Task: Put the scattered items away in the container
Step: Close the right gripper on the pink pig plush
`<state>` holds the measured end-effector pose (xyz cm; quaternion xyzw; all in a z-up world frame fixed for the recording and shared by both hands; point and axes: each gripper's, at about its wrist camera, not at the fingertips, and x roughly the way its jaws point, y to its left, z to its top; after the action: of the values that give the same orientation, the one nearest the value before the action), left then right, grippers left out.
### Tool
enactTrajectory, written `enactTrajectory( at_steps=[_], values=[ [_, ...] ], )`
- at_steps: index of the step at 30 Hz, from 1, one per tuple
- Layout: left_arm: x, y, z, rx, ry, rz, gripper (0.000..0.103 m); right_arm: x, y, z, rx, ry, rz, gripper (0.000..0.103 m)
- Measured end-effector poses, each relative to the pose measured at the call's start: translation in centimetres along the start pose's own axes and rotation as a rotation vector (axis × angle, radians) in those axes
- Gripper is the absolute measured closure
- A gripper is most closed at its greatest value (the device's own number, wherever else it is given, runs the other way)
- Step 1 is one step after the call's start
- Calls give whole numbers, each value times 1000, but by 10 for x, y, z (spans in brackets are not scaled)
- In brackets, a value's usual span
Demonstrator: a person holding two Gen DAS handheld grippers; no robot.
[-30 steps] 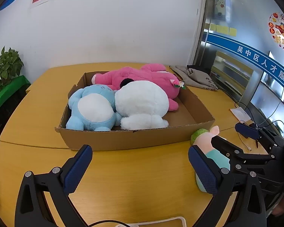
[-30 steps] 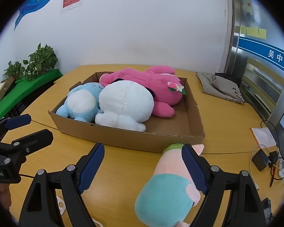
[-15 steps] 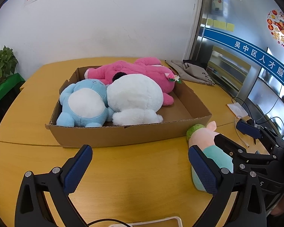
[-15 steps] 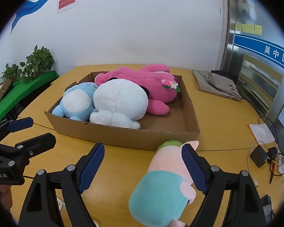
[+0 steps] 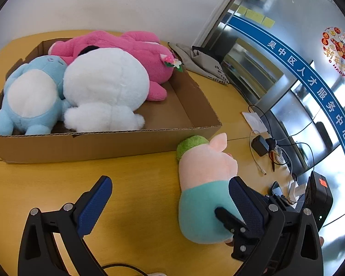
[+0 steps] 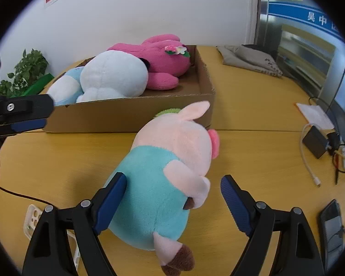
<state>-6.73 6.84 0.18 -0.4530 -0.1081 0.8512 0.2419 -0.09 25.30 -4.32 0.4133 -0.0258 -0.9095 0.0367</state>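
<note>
A pink pig plush in a teal shirt (image 6: pixel 163 172) lies on the yellow table just in front of the cardboard box (image 6: pixel 131 115). My right gripper (image 6: pixel 172 200) is open with its jaws on both sides of the pig's body, left pad against the shirt. The pig also shows in the left wrist view (image 5: pixel 204 184). My left gripper (image 5: pixel 170 204) is open and empty, to the pig's left. The box (image 5: pixel 80 145) holds a blue plush (image 5: pixel 32 94), a white plush (image 5: pixel 105 85) and a pink plush (image 5: pixel 131 48).
Cables, a black adapter (image 6: pixel 315 140) and a phone (image 6: pixel 332 225) lie at the table's right. A grey cloth bag (image 6: pixel 248 59) lies behind the box. A white phone case (image 6: pixel 32 218) lies at the near left. A potted plant (image 6: pixel 23 73) stands far left.
My right gripper has moved forward and down over the pig plush, so its jaws now straddle the body. The left gripper has swung right and closer to the pig.
</note>
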Motion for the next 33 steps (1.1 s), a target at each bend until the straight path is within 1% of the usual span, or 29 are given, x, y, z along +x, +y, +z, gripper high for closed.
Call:
enactTrajectory(
  at_steps=[2,4,5,7,8,10,12,13,14,15,16,17,18,20,22,24,26,29,33],
  values=[
    [14,-6,6,19,29,-2,0,8,1,-3,19,24,68,19],
    [31,-11,10,41,70,-26,0,15,2,-7,31,49,142,19],
    [40,-12,11,48,90,-37,0,17,4,-10,25,58,170,19],
    [60,-13,13,45,141,-30,0,20,8,-16,7,79,220,19],
    [67,-13,14,40,153,-48,0,20,10,-18,1,88,235,19],
    [77,-13,14,35,168,-87,0,21,9,-21,-4,87,220,18],
    [85,-13,15,26,177,-107,1,22,7,-20,-5,90,228,18],
    [89,-12,14,22,190,-121,7,22,6,-20,-15,88,231,19],
    [92,-14,14,22,205,-152,21,21,5,-19,-27,85,236,20],
    [93,-15,14,26,214,-176,25,21,5,-19,-33,83,243,23],
    [92,-18,14,38,211,-164,26,21,5,-19,-35,83,252,27],
    [90,-20,14,48,210,-162,29,21,5,-19,-35,79,262,31],
    [88,-21,14,56,208,-164,30,20,5,-19,-38,72,269,32],
    [83,-22,14,55,199,-178,35,16,5,-21,-41,50,284,38],
    [71,-25,16,56,169,-188,38,11,2,-21,-22,25,309,41],
    [54,-34,21,92,114,-177,38,2,-2,-19,-1,-18,340,43],
    [33,-48,32,142,41,-158,38,-11,0,-12,-17,-83,347,43],
    [11,-59,61,176,-52,-144,38,-28,2,13,-58,-188,353,43],
    [5,-49,124,192,-114,-152,37,-33,1,66,-135,-283,330,42]
  ],
)
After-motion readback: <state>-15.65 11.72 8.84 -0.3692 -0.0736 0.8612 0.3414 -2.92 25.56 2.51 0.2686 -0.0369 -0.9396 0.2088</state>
